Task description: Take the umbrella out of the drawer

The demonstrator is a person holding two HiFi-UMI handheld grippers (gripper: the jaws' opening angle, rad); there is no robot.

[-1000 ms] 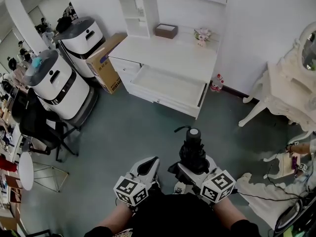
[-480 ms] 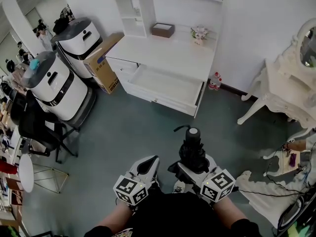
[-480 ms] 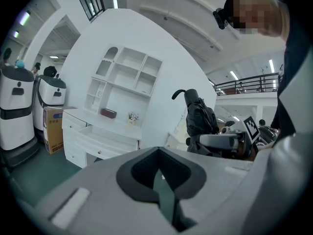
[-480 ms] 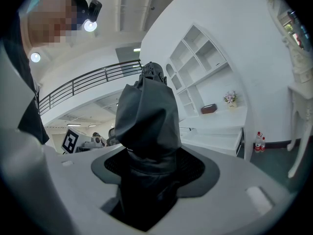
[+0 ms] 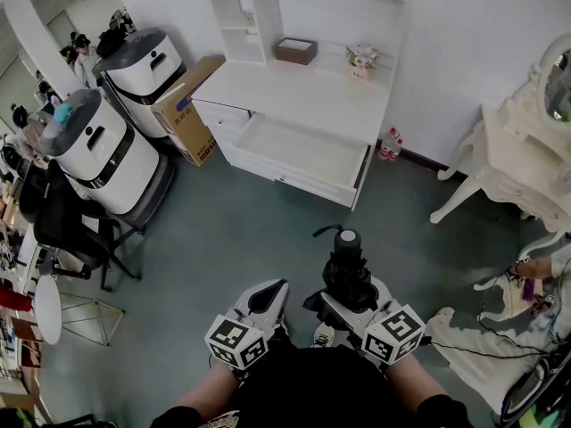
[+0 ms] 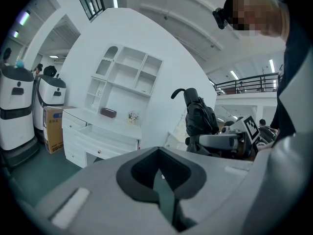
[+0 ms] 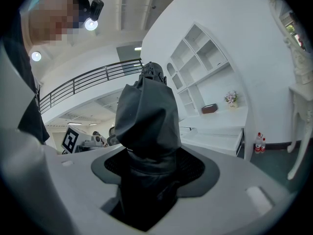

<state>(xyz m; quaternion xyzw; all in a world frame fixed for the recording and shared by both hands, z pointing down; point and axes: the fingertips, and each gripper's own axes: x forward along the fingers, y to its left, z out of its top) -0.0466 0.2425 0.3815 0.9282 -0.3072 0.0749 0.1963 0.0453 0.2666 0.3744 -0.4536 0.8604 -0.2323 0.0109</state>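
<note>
Umbrella clamped in right tongs, well clear of open drawer; left tongs seemingly together, empty.

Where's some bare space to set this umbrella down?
The desktop is bare in front of the brown box and flower pot; the open drawer looks empty too. The left side is crowded with white machines and a cardboard box.
</note>
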